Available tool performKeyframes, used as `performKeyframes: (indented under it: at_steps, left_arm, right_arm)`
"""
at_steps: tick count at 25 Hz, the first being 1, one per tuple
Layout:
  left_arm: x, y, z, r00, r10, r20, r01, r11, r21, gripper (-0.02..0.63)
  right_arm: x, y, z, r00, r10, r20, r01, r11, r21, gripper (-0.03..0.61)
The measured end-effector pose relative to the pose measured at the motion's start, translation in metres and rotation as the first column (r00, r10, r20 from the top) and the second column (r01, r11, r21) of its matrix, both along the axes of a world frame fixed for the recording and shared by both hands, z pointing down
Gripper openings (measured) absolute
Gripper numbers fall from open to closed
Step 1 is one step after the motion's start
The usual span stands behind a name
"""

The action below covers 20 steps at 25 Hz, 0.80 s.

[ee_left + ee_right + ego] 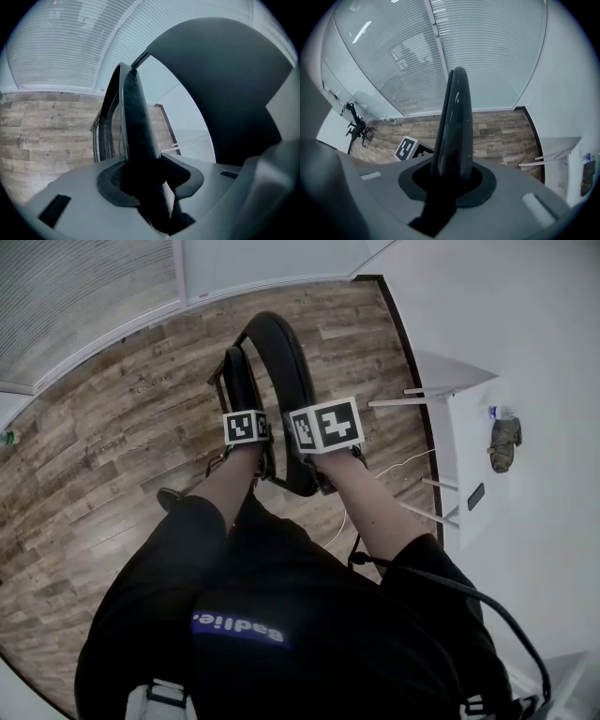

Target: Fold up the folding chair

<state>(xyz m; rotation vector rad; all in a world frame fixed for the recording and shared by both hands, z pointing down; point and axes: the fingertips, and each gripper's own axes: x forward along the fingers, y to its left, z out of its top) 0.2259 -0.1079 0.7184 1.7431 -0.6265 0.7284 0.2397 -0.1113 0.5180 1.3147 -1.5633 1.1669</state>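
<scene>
Chair [281,352] near folded, by the look. Left gripper [140,185] clamped on narrow panel [136,117], right gripper [449,183] clamped on wide panel [457,108]. Next: press panels flat together.

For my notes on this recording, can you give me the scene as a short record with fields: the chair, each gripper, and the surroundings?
Chair: black folding chair, two panels close together, on wood floor
Left gripper: shut on the edge of the left panel
Right gripper: shut on the edge of the right panel
Nearby: white table at the right
</scene>
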Motion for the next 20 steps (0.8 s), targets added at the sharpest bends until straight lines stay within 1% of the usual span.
performKeyframes:
  at_steps: [3,7,12,14,17,20]
  left_arm:
    - [0.002,0.002,-0.004,0.999,0.034,-0.015,-0.034,0.999,0.003,0.139]
    - [0.005,0.01,-0.012,0.998,0.063,-0.019,-0.063,0.998,0.004,0.158]
    - [-0.014,0.016,-0.034,0.997,0.072,-0.033,-0.072,0.997,0.008,0.166]
    - [-0.018,0.019,-0.056,0.993,0.097,-0.061,-0.094,0.995,0.042,0.166]
    - [-0.029,0.026,-0.093,0.981,0.146,-0.13,-0.134,0.986,0.099,0.166]
    - [-0.049,0.033,-0.125,0.97,0.158,-0.184,-0.136,0.983,0.128,0.166]
  right_arm:
    - [0.005,0.002,0.001,0.999,-0.02,-0.032,0.02,1.0,-0.003,0.064]
    - [0.016,0.004,0.0,0.999,-0.026,-0.024,0.026,1.0,-0.008,0.066]
    - [0.022,0.005,0.001,0.999,-0.022,-0.031,0.021,1.0,-0.016,0.074]
    - [0.025,0.004,0.001,0.999,-0.023,-0.04,0.023,1.0,-0.016,0.074]
    - [0.024,0.002,0.002,0.999,-0.023,-0.031,0.022,1.0,-0.016,0.072]
    - [0.024,0.004,0.0,0.999,-0.017,-0.029,0.017,1.0,-0.019,0.072]
